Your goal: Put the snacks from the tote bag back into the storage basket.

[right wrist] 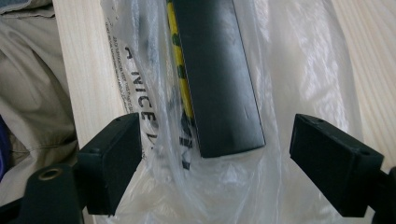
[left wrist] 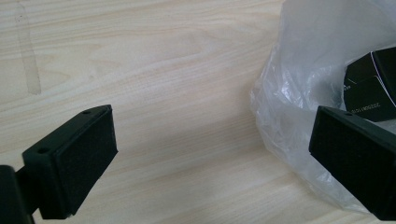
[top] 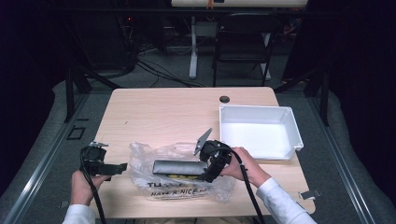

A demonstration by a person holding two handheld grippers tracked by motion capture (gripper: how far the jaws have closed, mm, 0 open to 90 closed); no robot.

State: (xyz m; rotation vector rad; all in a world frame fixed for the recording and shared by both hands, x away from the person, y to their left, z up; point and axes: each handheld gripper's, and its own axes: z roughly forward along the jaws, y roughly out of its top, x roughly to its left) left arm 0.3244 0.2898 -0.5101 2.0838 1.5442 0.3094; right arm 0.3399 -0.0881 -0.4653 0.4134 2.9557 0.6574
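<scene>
A long black box [top: 180, 167] with a yellow stripe lies inside a clear plastic bag [top: 140, 158] with black print, near the front of the wooden table [top: 159, 112]. My right gripper [top: 205, 176] is at the box's right end. In the right gripper view it [right wrist: 215, 140] is open, with a jaw on either side of the bagged box [right wrist: 215, 70] and neither pad touching it. My left gripper [top: 122, 167] sits just left of the bag. It [left wrist: 212, 135] is open over bare wood, its right jaw beside the bag's edge [left wrist: 299, 93], where the box [left wrist: 369, 88] shows through.
A white rectangular tray [top: 289, 121] stands at the table's right, just beyond my right hand. A small dark round disc [top: 224, 99] sits near the far edge. A chair [top: 243, 42] and a desk leg stand beyond the table. Bare wood stretches across the far left.
</scene>
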